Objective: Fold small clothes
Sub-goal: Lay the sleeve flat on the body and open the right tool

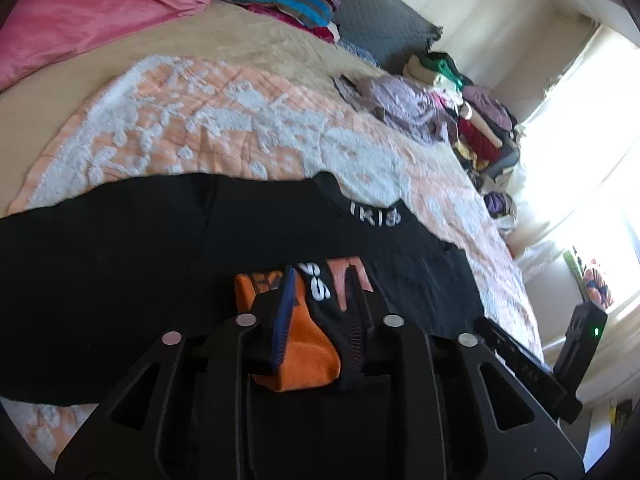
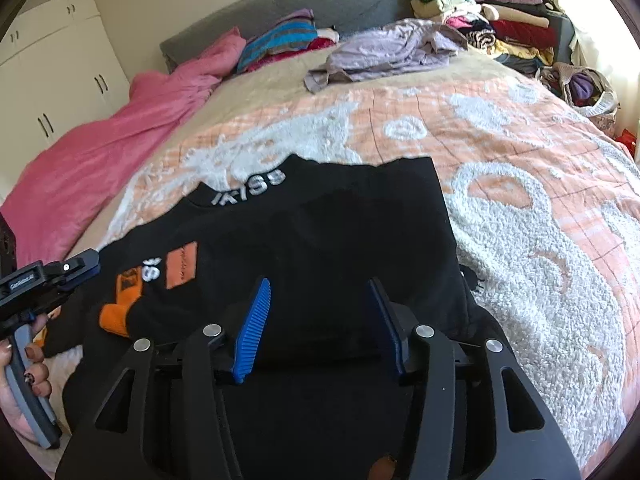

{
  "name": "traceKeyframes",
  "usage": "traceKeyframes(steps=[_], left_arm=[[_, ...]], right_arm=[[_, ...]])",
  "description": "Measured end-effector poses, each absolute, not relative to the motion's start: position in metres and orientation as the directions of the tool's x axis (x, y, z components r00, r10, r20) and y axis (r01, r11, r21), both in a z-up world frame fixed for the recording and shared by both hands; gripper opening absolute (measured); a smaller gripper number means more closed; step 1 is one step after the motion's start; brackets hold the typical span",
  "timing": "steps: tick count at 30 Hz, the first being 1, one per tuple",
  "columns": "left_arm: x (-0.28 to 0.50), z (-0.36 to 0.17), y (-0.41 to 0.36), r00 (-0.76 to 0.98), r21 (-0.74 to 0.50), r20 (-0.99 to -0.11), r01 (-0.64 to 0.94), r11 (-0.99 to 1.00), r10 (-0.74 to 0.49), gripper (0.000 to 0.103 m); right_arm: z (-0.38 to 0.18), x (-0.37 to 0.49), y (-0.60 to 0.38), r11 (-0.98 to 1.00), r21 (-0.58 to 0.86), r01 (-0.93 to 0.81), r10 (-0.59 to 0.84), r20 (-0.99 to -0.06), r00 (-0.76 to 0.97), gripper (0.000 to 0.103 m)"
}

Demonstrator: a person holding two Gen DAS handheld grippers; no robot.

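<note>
A black shirt (image 2: 320,216) with white lettering at the collar and orange patches lies spread on the bed; its body also fills the left wrist view (image 1: 120,272). The left gripper (image 1: 320,304) is shut on the shirt's orange-cuffed sleeve (image 1: 304,356), which bunches between its fingers. In the right wrist view a hand holds that left gripper (image 2: 80,268) at the left edge, beside the orange cuff (image 2: 118,314). My right gripper (image 2: 320,320) stands open over the shirt's near part, blue pads (image 2: 254,328) wide apart, with flat black cloth beneath them.
The shirt rests on a peach and white fluffy blanket (image 2: 520,208). A pink duvet (image 2: 120,140) lies at the left, a lilac garment (image 2: 392,48) and striped clothes (image 2: 280,40) near the grey headboard. Piled clothes (image 2: 500,20) stand at the far right. White wardrobes (image 2: 52,80) line the left wall.
</note>
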State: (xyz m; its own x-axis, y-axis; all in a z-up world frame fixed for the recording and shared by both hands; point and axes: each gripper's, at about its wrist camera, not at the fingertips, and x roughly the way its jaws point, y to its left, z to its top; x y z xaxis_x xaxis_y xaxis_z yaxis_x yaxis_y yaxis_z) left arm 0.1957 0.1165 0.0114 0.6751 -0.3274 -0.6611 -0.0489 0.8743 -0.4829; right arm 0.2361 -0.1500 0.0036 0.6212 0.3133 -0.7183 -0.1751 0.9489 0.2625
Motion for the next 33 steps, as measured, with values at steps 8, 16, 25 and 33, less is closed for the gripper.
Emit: traceKeyframes(steps=[8, 16, 25, 33], left_arm=[[0.201, -0.025, 0.087, 0.568, -0.377, -0.773, -0.054, 0.925, -0.282, 0.031], [0.192, -0.030, 0.086, 0.569, -0.343, -0.780, -0.039, 0.939, -0.261, 0.036], [0.176, -0.020, 0.082, 0.590, -0.318, -0.771, -0.026, 0.948, -0.242, 0.062], [0.162, -0.005, 0.092, 0.628, -0.363, -0.733, -0.035, 0.931, -0.262, 0.092]], right_arm=[[-0.025, 0.244, -0.163, 0.951, 0.274, -0.142, 0.306, -0.774, 0.555, 0.050], [-0.023, 0.234, -0.170, 0.932, 0.326, -0.156, 0.354, -0.738, 0.575, 0.057], [-0.014, 0.218, -0.168, 0.928, 0.326, -0.179, 0.366, -0.712, 0.599, 0.078], [-0.009, 0.213, -0.168, 0.926, 0.334, -0.173, 0.367, -0.699, 0.614, 0.095]])
